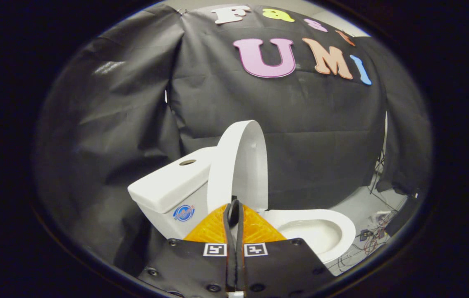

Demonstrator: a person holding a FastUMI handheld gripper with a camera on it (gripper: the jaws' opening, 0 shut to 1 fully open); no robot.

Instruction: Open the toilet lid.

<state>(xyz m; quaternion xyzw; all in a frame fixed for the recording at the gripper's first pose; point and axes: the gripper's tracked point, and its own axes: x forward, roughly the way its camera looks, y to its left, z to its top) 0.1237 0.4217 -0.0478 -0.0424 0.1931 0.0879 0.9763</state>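
The gripper [234, 205] sits at the bottom centre of the frame, its two orange fingers [211, 229] pressed together with their black pads meeting in a thin dark seam; nothing is caught between them. Each finger carries a small black-and-white square marker at its base, on the black body of the tool.

Just ahead of the fingertips, in the middle of the frame, stands the toilet lid [240, 165]. It is raised upright, its white inner face turned toward the right of the frame and its curved top edge reaching up against the black cloth wall [300, 124]. The fingertips lie right at the lid's lower edge; whether they touch it cannot be told.

To the left of the lid, centre-left in the frame, is the white cistern [168, 186], with a round flush-button hole on its top and a small round blue sticker on its side face. To the right of the fingers, lower right of centre, the toilet bowl [342, 225] lies open. Its rim is white and smooth, and the basin inside looks bare and white, with no water or object that can be made out.

Further to the lower right, on the pale floor [354, 205] beyond the bowl, lies a tangle of thin wires [373, 240], some red, near the foot of the cloth.
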